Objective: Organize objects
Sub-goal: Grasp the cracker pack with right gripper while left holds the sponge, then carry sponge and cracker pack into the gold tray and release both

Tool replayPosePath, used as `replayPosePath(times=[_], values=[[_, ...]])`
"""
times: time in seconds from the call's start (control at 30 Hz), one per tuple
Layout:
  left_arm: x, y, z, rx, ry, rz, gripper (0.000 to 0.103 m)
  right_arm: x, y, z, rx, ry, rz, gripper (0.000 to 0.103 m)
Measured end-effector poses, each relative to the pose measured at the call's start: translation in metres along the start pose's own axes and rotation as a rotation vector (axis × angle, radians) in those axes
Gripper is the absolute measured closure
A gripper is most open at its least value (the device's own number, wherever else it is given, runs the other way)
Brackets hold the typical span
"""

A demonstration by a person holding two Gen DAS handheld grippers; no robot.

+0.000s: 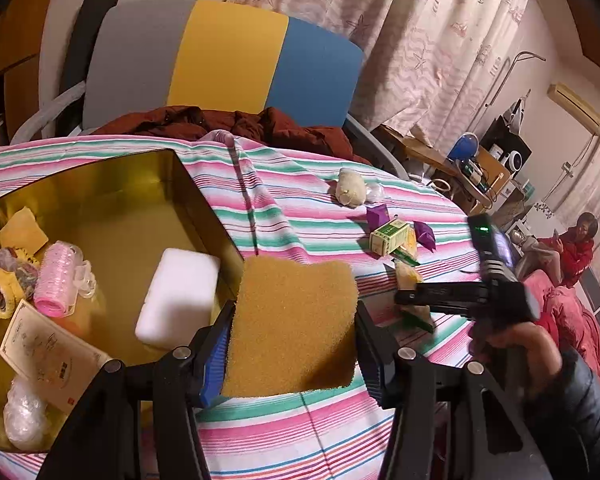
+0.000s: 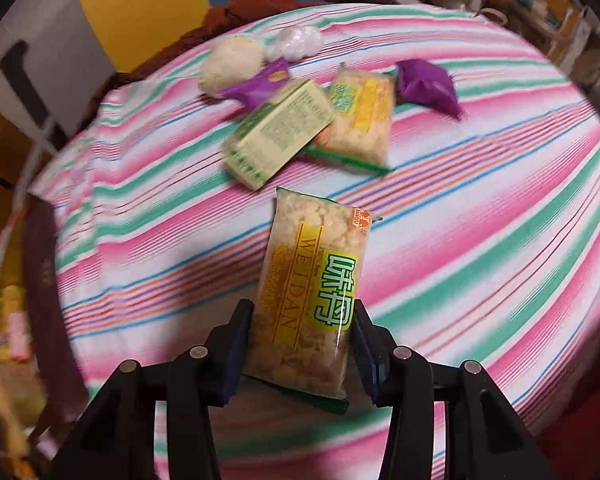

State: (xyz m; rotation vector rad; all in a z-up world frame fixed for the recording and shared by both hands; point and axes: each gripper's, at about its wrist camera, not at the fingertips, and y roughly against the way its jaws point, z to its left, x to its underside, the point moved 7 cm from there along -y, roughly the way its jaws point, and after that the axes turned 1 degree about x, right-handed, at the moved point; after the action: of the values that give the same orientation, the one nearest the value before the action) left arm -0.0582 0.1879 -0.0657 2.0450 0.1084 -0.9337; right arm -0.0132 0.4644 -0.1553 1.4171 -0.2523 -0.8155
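Striped tablecloth (image 2: 480, 208): right gripper (image 2: 304, 344) pinches snack packet (image 2: 312, 292) (level, forward).

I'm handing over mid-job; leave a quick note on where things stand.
Left claw: shut on the brown sponge, beside the gold tin.
Right claw: shut on a snack packet.
Done: white block, pink roller and card in the tin.
Left on the striped cloth: green box, second snack packet, purple pouches, pale lump.
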Motion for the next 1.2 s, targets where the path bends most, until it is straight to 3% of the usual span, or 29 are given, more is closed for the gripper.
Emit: replayPosePath(times=[0.13,0.37,0.5,0.77,0.9,1.03,1.13,1.2], values=[[0.008,0.003,0.011,-0.013,0.024,0.01,0.048,0.018,0.014,0.025,-0.132,0.057,-0.014,0.055],[0.009,0.023,0.035,-0.051,0.076,-0.029,0.048,0.03,0.057,0.083,-0.261,0.206,-0.098,0.055],[0.001,0.043,0.058,-0.081,0.118,-0.077,0.048,0.028,0.072,0.137,-0.32,0.311,-0.129,0.055],[-0.009,0.084,0.131,-0.236,0.228,-0.173,0.048,0.021,0.073,0.234,-0.388,0.476,-0.132,0.055],[0.0,0.089,0.167,-0.333,0.279,-0.163,0.044,0.02,0.062,0.286,-0.396,0.535,-0.113,0.053],[0.014,0.086,0.192,-0.404,0.319,-0.127,0.03,0.023,0.064,0.316,-0.428,0.563,-0.123,0.037],[0.024,0.084,0.206,-0.43,0.347,-0.102,0.029,0.031,0.064,0.318,-0.436,0.579,-0.124,0.02],[0.027,0.085,0.211,-0.452,0.354,-0.097,0.029,0.037,0.063,0.311,-0.394,0.601,-0.144,0.012]])
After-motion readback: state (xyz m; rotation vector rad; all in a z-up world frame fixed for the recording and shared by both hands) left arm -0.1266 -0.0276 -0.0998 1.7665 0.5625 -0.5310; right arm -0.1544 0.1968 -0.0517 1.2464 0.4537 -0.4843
